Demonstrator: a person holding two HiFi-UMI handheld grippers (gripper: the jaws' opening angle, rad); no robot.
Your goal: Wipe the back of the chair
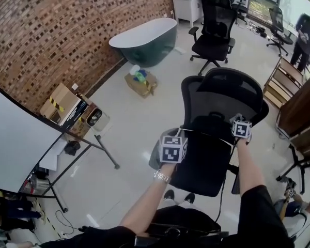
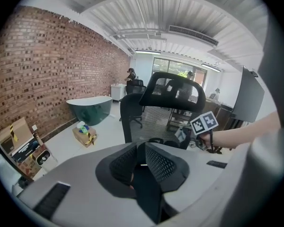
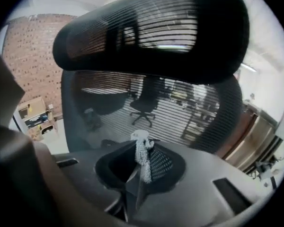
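On the pale floor, directly before the person, the black mesh chair [image 1: 222, 94] is seen with its back facing both grippers. The right gripper [image 3: 141, 145] is clenched on a white cloth [image 3: 143, 162], which is held close to the mesh back, just below the headrest [image 3: 151, 32]; whether cloth and mesh touch cannot be told. The left gripper [image 2: 139, 150] is held near the chair's left edge, its jaws drawn together with nothing seen between them. Farther off, a dark bathtub [image 1: 144, 40] is set beside the brick wall [image 1: 67, 35].
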